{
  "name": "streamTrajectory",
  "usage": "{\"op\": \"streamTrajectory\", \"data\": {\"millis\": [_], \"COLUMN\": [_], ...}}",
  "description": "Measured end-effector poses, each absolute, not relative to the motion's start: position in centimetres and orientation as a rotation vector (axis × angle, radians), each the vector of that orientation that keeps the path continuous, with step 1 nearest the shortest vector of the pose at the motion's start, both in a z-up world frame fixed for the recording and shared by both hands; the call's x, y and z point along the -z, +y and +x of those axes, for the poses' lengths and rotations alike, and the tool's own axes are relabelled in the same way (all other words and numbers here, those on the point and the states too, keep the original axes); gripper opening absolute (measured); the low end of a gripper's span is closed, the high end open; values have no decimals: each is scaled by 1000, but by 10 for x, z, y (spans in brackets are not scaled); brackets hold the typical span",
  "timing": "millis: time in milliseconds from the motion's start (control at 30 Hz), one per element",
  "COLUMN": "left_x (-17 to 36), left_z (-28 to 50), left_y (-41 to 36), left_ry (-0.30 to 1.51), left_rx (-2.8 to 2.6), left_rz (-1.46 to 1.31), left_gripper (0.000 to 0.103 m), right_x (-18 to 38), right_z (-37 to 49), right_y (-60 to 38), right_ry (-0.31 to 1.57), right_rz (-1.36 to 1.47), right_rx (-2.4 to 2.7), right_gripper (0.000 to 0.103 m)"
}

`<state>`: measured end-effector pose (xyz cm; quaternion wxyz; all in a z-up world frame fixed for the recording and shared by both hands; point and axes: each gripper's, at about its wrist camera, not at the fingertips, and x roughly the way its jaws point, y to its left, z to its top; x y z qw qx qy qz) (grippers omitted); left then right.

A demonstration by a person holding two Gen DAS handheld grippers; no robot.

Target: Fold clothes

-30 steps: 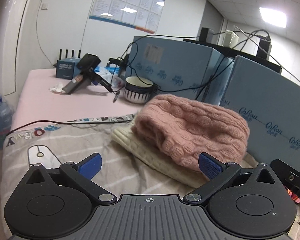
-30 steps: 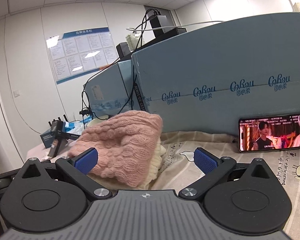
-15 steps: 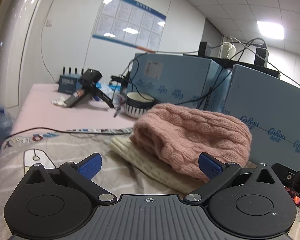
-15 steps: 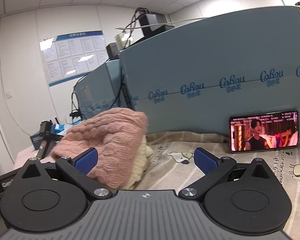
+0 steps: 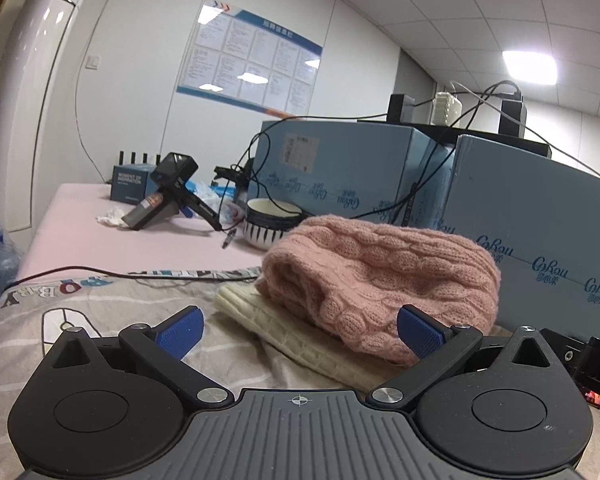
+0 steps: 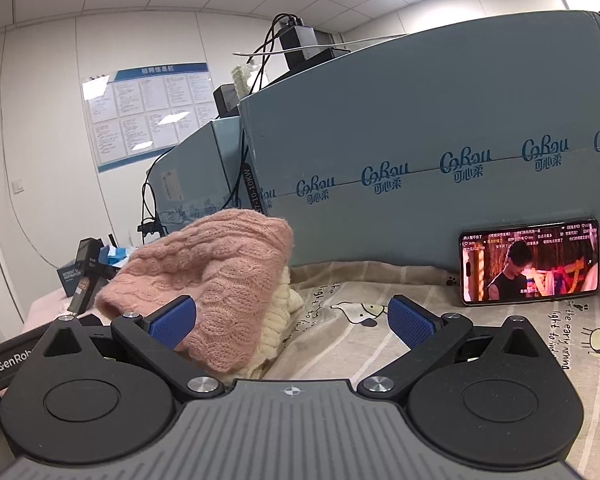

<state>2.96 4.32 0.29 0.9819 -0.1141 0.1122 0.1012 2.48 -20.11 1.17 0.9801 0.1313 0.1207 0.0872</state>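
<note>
A folded pink cable-knit sweater (image 5: pixel 380 276) lies on top of a folded cream knit garment (image 5: pixel 296 336) on a printed grey sheet (image 5: pixel 100 312). My left gripper (image 5: pixel 300 330) is open and empty, just in front of the stack. In the right wrist view the pink sweater (image 6: pixel 216 276) and the cream garment (image 6: pixel 278 312) sit ahead to the left. My right gripper (image 6: pixel 292 320) is open and empty, its left finger close beside the pink sweater.
Blue cardboard boxes (image 6: pixel 440 152) with cables stand right behind the stack. A phone (image 6: pixel 530 268) playing video leans against one. A striped bowl (image 5: pixel 272 220), a black handheld device (image 5: pixel 168 196) and a small box (image 5: pixel 132 184) lie on the pink table area (image 5: pixel 100 240).
Both wrist views have tilted upward, showing more wall and ceiling. The stack sits lower in the left view and further left in the right view. Both grippers stay open.
</note>
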Motion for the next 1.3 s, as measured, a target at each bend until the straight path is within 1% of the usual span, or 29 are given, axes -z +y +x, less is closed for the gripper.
{"op": "streamTrajectory", "data": {"millis": [1300], "left_x": [-2], "left_z": [28], "left_y": [46], "left_ry": [202], "left_rx": [-207], "left_rz": [-241], "left_gripper": [103], "right_x": [-11], "right_z": [25], "right_y": [-203], "right_ry": [246], "right_rz": [282], "right_rx": [-184], "right_gripper": [103]}}
